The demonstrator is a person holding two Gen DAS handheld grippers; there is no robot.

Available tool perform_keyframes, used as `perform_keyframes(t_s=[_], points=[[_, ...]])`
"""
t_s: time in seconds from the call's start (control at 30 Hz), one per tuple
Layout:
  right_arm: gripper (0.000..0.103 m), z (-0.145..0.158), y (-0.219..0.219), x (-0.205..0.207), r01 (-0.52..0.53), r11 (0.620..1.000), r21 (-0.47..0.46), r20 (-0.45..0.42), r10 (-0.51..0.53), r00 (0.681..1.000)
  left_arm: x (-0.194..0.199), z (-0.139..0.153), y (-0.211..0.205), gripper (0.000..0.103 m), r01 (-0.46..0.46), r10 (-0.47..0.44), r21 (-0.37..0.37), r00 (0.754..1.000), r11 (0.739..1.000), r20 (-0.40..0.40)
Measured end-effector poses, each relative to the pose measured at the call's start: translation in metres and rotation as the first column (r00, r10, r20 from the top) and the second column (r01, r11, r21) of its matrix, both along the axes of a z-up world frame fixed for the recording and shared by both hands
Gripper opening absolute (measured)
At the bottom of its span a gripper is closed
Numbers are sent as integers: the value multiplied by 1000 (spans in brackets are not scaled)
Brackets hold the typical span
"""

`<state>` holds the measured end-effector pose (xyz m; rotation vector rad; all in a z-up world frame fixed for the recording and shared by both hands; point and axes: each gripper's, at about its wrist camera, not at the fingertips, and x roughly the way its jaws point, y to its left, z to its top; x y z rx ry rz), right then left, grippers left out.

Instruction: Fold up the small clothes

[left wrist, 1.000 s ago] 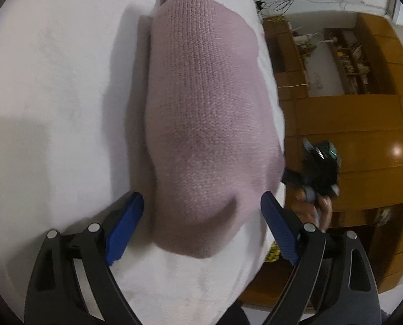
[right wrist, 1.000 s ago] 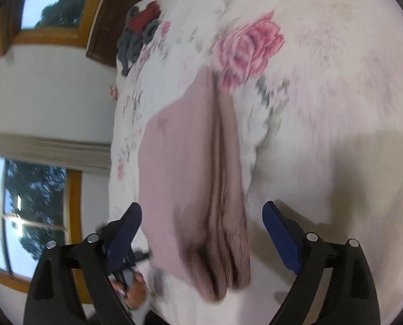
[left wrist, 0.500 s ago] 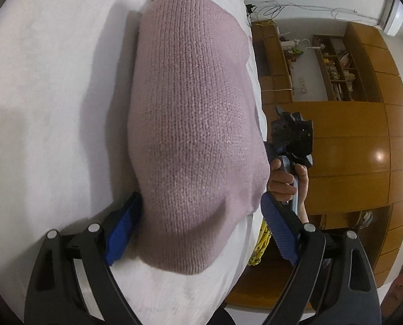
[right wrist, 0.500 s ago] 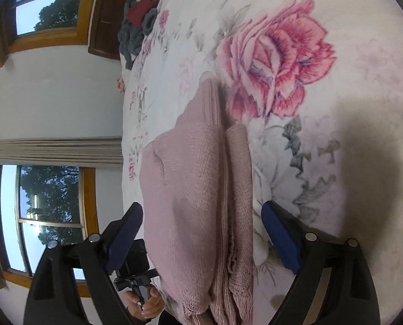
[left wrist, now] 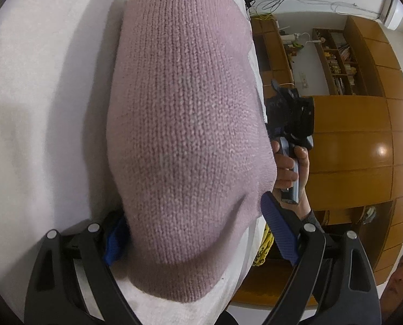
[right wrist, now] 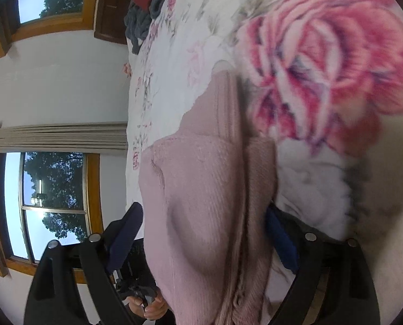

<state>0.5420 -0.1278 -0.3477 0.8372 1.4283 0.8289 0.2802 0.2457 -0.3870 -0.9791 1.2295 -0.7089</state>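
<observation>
Closing in from both ends, the two grippers now straddle the pink sweater, which lies part-folded along the edge of the white bedspread. A second ago each tool hung back with bare sheet showing between its fingers; now the knit fills the middle of both views. In the left wrist view, the left gripper has its jaws spread wide, the lower-left blue pad half tucked under the sweater's edge and the lower-right one just clear of it. In the right wrist view, the right gripper is likewise spread, its pads flanking the stacked folds at the bottom of the frame, nothing pinched yet. The person's hand holding that tool shows at centre right of the left view. A pile of dark clothes waits at the upper left of the flowered spread. Both ends look lined up for a grab, so the next fold seems ready to begin.
</observation>
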Motion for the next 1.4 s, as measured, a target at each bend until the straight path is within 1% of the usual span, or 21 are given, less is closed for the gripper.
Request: perform_keyframes(t_s=[0.13, 0.17, 0.2, 0.23, 0.27, 0.3, 0.33, 0.37, 0.4, 0.5, 0.6, 0.77, 0.97, 1.07, 1.2, 1.27, 1.37, 1.4], points=[[91, -1, 4, -1, -7, 1000, 0, 8, 7, 1000, 6, 5, -8, 87, 11, -11, 42, 1000, 999, -17], [90, 0, 5, -2, -8, 1000, -4, 11, 8, 1000, 7, 7, -11, 84, 11, -10, 56, 1000, 998, -23], [89, 0, 5, -3, -13, 1000, -13, 18, 13, 1000, 8, 8, -12, 78, 11, -9, 73, 1000, 997, -28], [82, 1, 6, -5, -18, 999, -34, 27, 19, 999, 9, 8, -13, 74, 7, -3, 96, 999, 995, -36], [67, 2, 7, -5, -21, 998, -59, 36, 23, 999, 10, 8, -13, 69, 4, 1, 112, 999, 994, -47], [59, 2, 8, -7, -22, 996, -83, 43, 26, 999, 11, 9, -14, 62, 2, 5, 125, 999, 992, -52], [51, 3, 7, -8, -13, 997, -80, 46, 17, 999, 12, 11, -14, 60, 4, 4, 141, 998, 990, -56], [49, 4, 6, -9, -7, 997, -83, 54, 12, 998, 13, 13, -14, 56, 8, 1, 154, 998, 988, -58], [48, 6, 6, -11, -1, 996, -89, 65, 7, 998, 13, 14, -14, 51, 8, 2, 164, 998, 986, -60], [45, 11, 7, -16, 20, 994, -103, 86, -11, 996, 19, 20, -14, 42, 18, -6, 200, 998, 980, -60], [44, 19, 9, -20, 36, 993, -112, 100, -24, 995, 23, 27, -14, 37, 25, -13, 225, 999, 974, -52], [43, 39, 16, -26, 46, 993, -113, 118, -32, 992, 26, 43, -9, 32, 17, -10, 240, 1000, 971, -28], [42, 65, 30, -37, 47, 994, -102, 140, -32, 990, 21, 69, 0, 30, 3, -5, 238, 1000, 971, 6], [42, 76, 40, -47, 42, 995, -86, 142, -30, 989, 9, 82, 10, 30, -3, -2, 240, 1000, 971, 21], [42, 85, 63, -67, 17, 998, -61, 137, -9, 991, -22, 100, 36, 30, -24, 14, 255, 999, 967, 42], [42, 87, 78, -81, -2, 999, -35, 129, 6, 992, -38, 107, 45, 30, -37, 26, 261, 999, 965, 45], [42, 86, 107, -110, -39, 999, 8, 111, 38, 993, -78, 112, 70, 30, -63, 51, 280, 998, 958, 49], [42, 84, 118, -122, -56, 998, 22, 103, 54, 993, -82, 121, 73, 30, -72, 61, 283, 997, 956, 46]])
